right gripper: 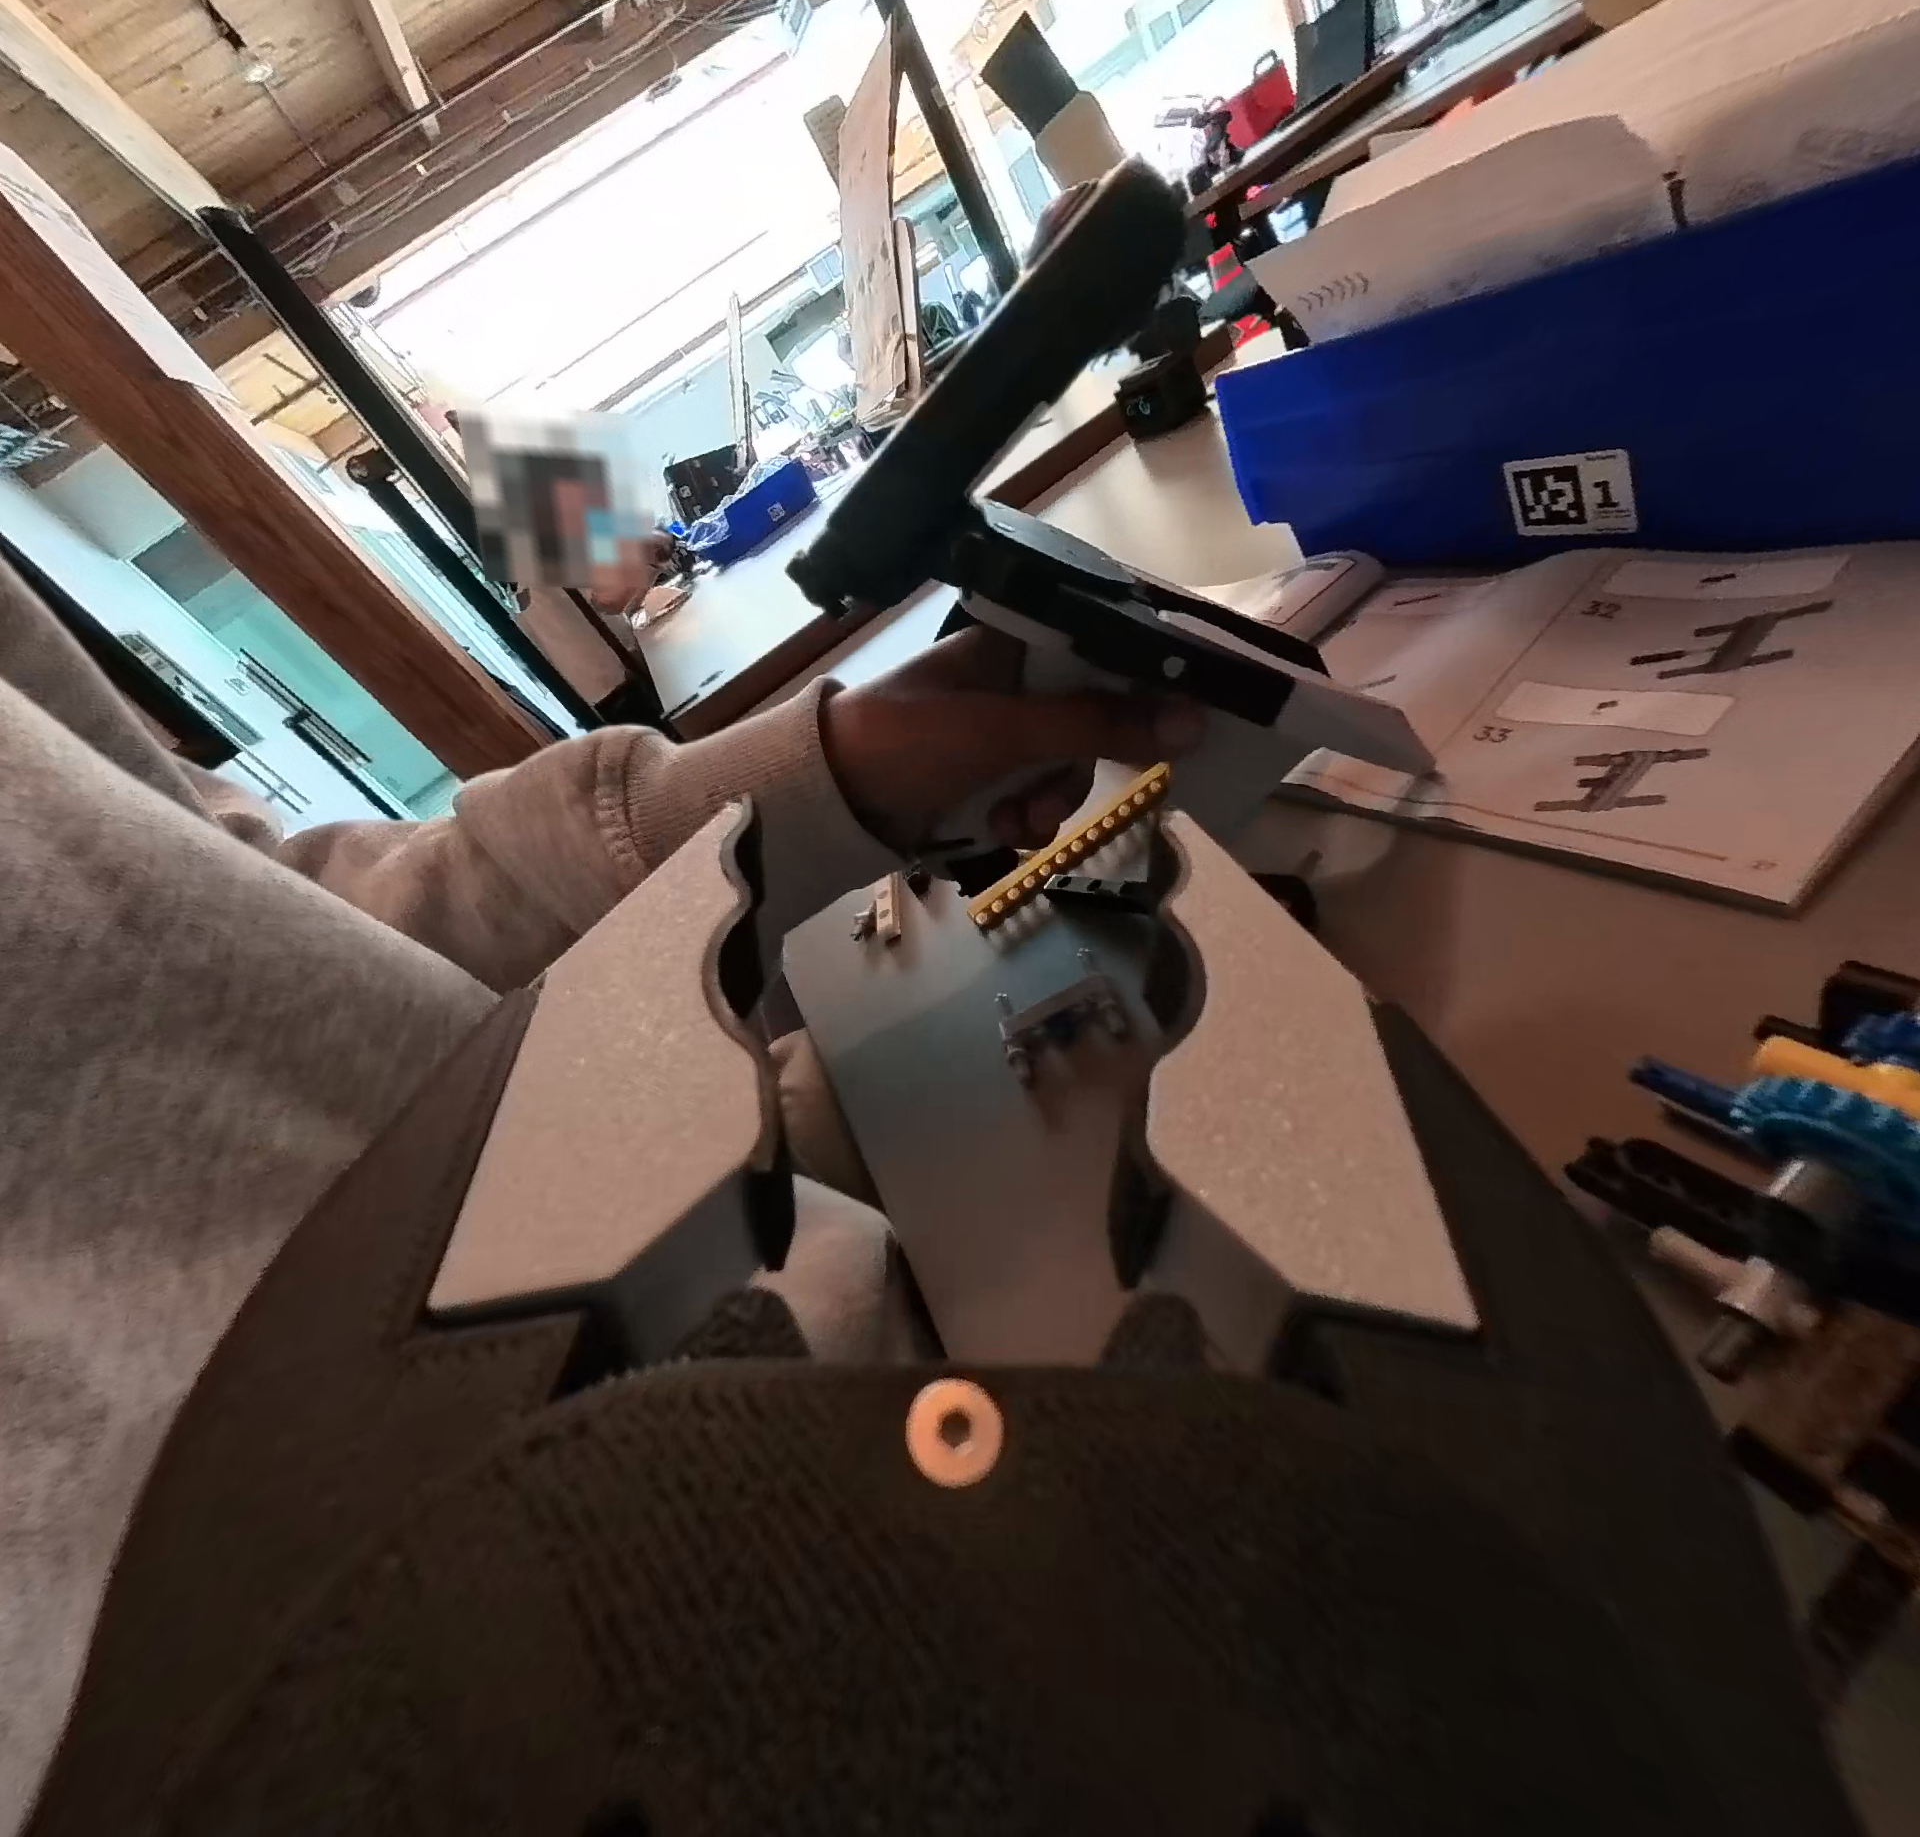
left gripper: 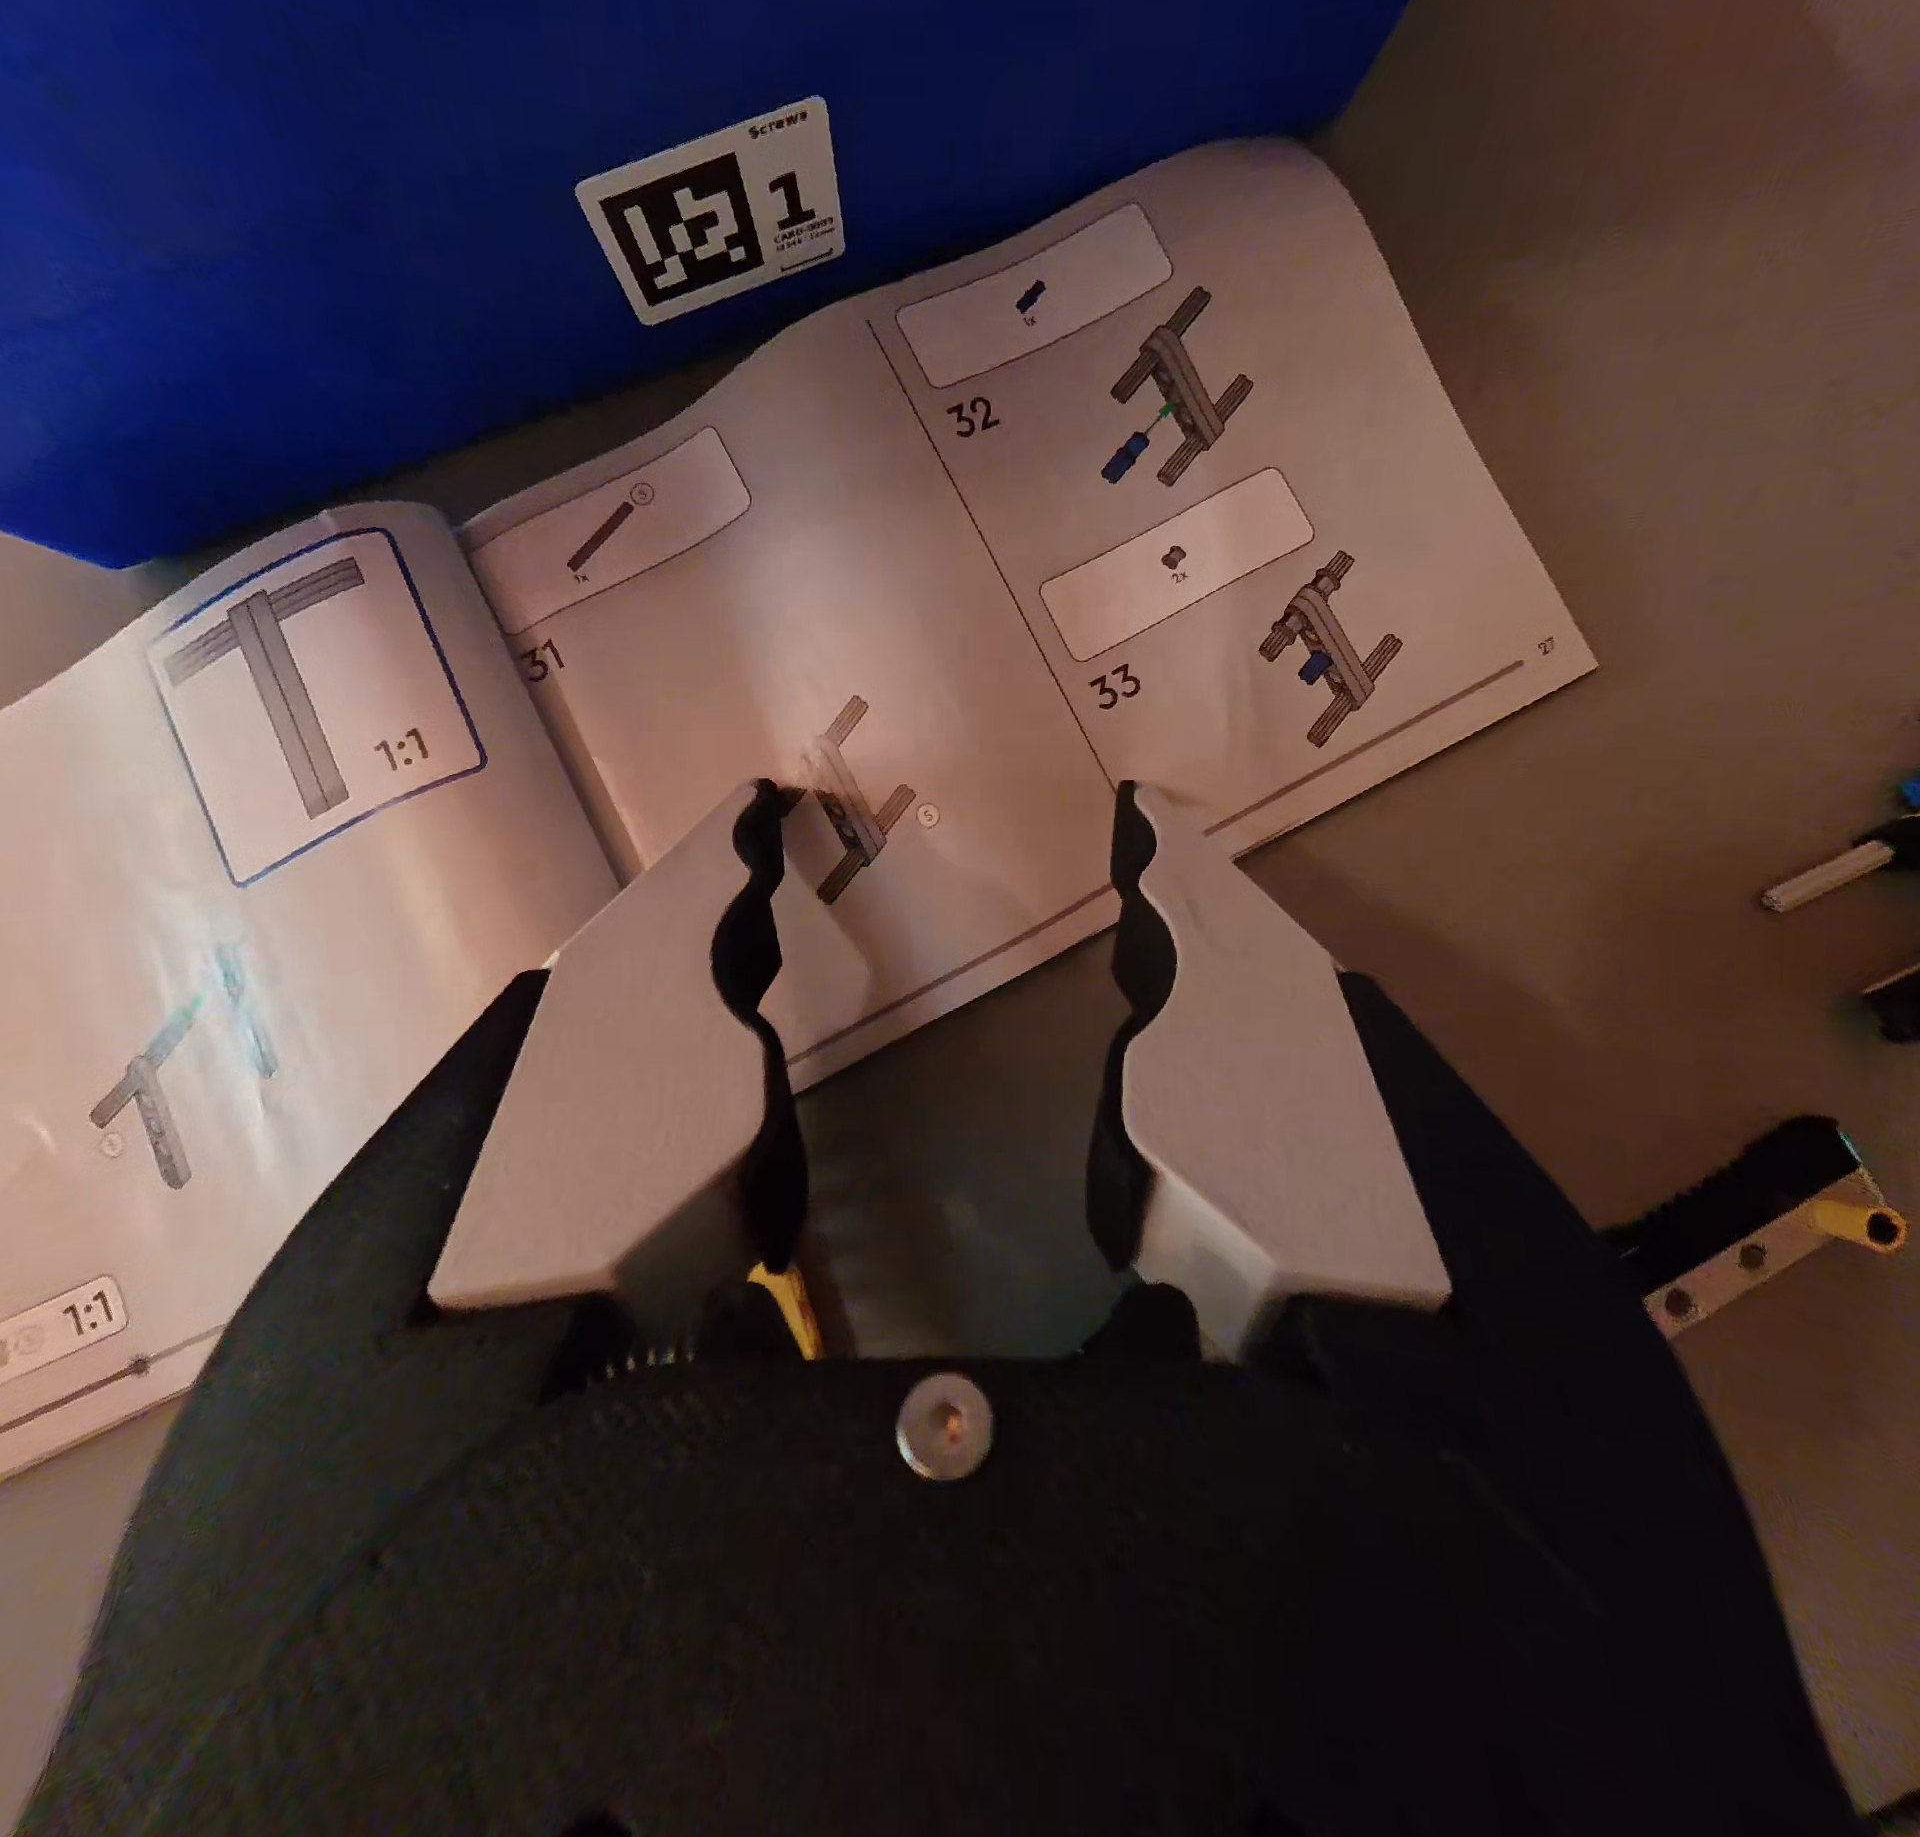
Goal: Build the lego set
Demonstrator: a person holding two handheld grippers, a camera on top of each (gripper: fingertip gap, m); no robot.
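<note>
Paper manual [left gripper: 790, 665] is lying under the left gripper [left gripper: 940, 800], gaping, empty; right gripper [right gripper: 961, 842] likewise. Lowering risks creasing pages.

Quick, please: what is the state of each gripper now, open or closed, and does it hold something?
Left gripper: open, empty, over the booklet.
Right gripper: open, empty.

The open paper instruction booklet [left gripper: 831, 592] lies on the desk [left gripper: 1662, 437], just before the blue plastic bin [left gripper: 312, 177]; loose lego pieces [left gripper: 1766, 1257] lie right of it.
</note>
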